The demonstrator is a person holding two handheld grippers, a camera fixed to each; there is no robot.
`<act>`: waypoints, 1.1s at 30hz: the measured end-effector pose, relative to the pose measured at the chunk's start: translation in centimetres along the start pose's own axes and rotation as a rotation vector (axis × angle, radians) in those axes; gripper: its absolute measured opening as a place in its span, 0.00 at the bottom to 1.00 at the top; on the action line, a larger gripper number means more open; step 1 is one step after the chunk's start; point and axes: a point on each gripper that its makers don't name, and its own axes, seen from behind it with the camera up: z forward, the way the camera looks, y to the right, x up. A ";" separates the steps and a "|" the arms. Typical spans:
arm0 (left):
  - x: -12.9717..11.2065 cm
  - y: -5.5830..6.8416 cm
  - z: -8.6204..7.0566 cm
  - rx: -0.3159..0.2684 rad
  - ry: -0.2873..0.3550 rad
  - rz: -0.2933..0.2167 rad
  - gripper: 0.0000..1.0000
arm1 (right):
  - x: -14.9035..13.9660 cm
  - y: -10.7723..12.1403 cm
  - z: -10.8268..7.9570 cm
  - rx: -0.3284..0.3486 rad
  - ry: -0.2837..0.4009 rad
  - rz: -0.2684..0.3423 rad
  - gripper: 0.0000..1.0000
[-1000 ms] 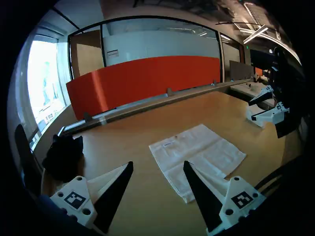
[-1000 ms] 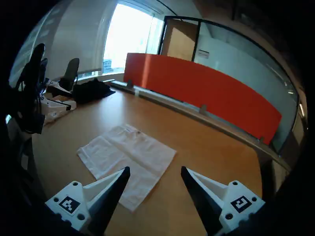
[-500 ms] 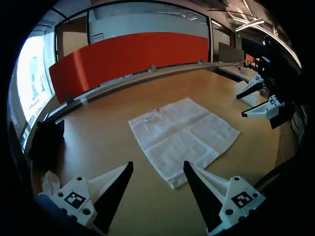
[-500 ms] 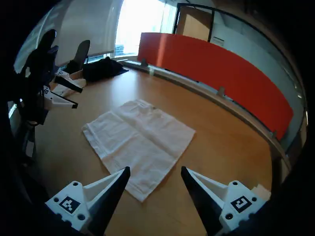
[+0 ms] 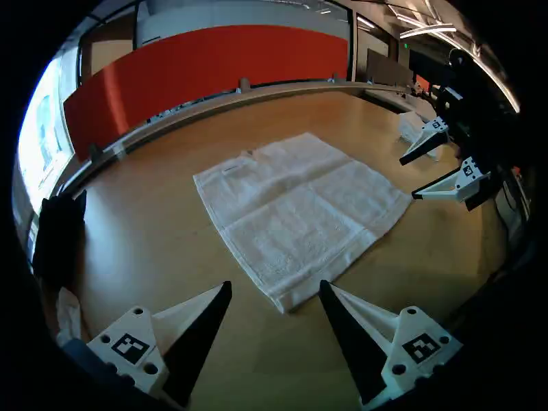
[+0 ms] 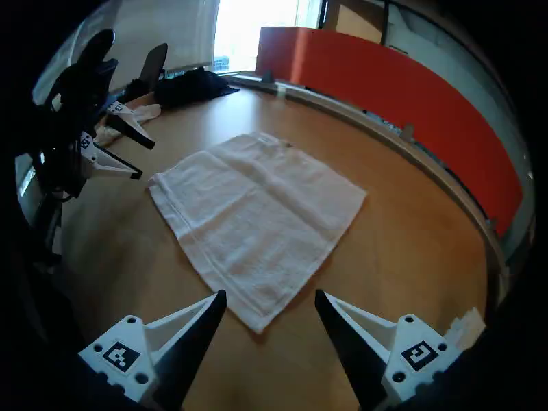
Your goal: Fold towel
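Your desk [image 5: 157, 226] offers a wide bare wooden top, closed off at the far side by the orange partition [image 5: 205, 68], so there's room to come at the cloth from two sides. The towel [image 5: 294, 205] lies spread flat near the middle of the desk, creased across but with no fold made that I can see. It sits cornerwise to you, which looks deliberate, as each hand gets a corner pointing straight at it.

Your left tongs [image 5: 274, 284] are spread wide and pinching nothing, with one towel corner lying in the gap between the fingers. Your right tongs [image 6: 269, 293] are spread just as wide and equally empty, lined up the same way on the neighbouring corner. In the left gripper view you can see them just beside that corner.

Held like this, you seem set to pinch both ends of one edge and carry it over to the opposite edge
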 end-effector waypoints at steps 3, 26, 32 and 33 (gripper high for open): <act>-0.7 0.2 0.7 -0.010 -0.031 0.006 0.94 | -0.8 -0.1 0.3 0.016 -0.024 -0.006 0.99; -2.8 1.5 3.3 -0.062 -0.138 0.030 0.76 | -3.2 -0.5 1.6 0.095 -0.108 -0.025 0.76; -2.7 1.3 3.4 -0.055 -0.143 0.017 0.70 | -3.3 -1.0 1.8 0.124 -0.113 -0.014 0.63; -2.7 1.3 3.4 -0.054 -0.144 0.016 0.70 | -3.2 -1.2 1.9 0.128 -0.113 -0.013 0.59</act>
